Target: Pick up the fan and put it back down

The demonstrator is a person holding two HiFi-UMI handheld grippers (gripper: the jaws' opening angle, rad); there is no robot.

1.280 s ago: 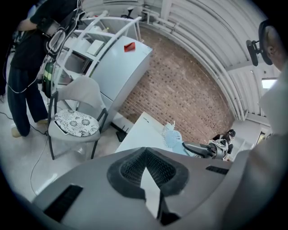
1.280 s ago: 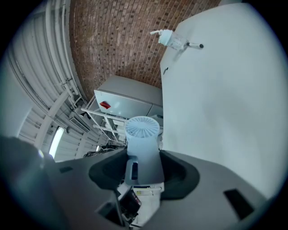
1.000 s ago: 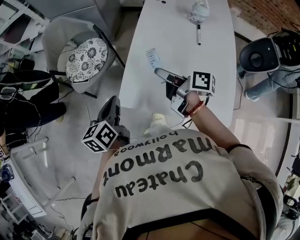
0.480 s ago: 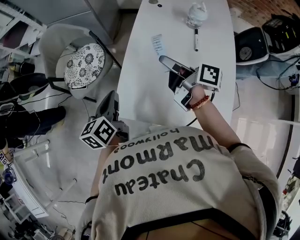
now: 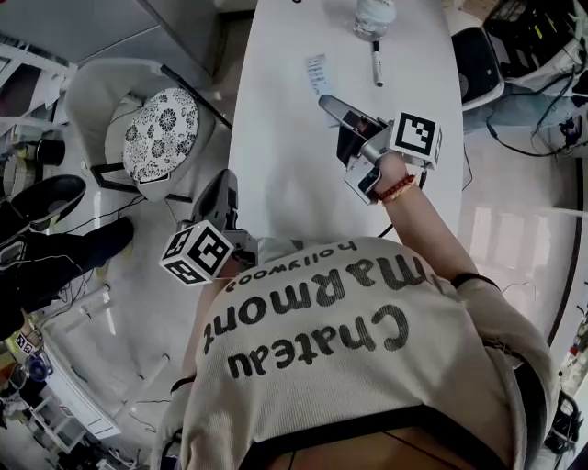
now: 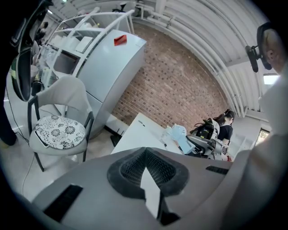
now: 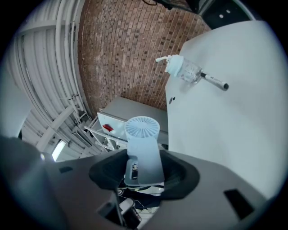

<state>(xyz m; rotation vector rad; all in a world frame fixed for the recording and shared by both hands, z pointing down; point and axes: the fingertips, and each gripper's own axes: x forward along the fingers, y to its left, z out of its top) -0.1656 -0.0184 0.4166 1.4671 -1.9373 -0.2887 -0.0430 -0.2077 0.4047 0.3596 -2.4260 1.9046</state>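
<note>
The fan [image 5: 336, 112] is a pale blue hand-held one with a round grille head [image 7: 141, 127]. My right gripper [image 5: 354, 138] is shut on its handle [image 7: 143, 155] and holds it above the white table [image 5: 276, 165], head pointing to the far end. In the left gripper view the fan [image 6: 180, 137] shows ahead at the right. My left gripper [image 5: 220, 197] hangs off the table's left edge near the person's chest, its pads [image 6: 130, 168] together with nothing between them.
A clear bottle [image 5: 372, 14] and a pen [image 5: 376, 64] lie at the table's far end, with a paper slip [image 5: 317, 73] close to the fan's head. A chair with a patterned cushion [image 5: 161, 133] stands left of the table. Equipment and cables [image 5: 514, 55] crowd the right.
My right gripper has carried the fan a little farther along the table toward the pen. The left gripper has shifted slightly beside the table's edge. Both grips look the same.
</note>
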